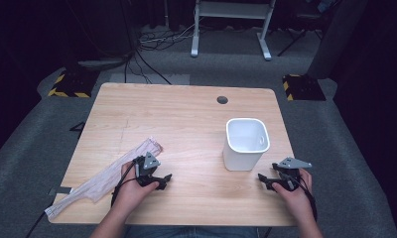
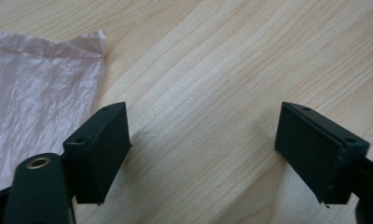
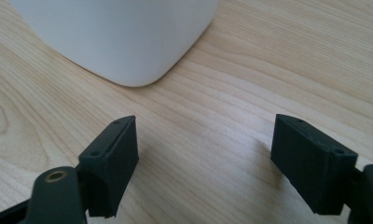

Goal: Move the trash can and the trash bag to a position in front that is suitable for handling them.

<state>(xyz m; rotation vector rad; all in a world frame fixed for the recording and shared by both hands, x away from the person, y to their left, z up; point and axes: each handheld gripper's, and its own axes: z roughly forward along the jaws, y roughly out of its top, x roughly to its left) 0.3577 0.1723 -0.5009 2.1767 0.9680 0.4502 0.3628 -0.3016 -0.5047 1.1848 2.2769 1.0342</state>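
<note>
The left gripper (image 1: 159, 179) rests low over the tabletop (image 1: 186, 119), fingers (image 2: 98, 149) released, just beside the pink plastic bag (image 1: 107, 176). The right gripper (image 1: 271, 182), fingers (image 3: 111, 163) likewise released, sits near the white bin (image 1: 245, 144).

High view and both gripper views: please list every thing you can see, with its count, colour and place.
table: one, light wood, centre.
plastic bag: one, pale pink, flat along the table's near left part.
bin: one, white, upright and empty, right part of the table.
hole: one, dark, near the table's far edge.
white frame: one, on the floor beyond the table.
left gripper: one, black, open, beside the bag.
right gripper: one, black, open, near the bin.
</note>
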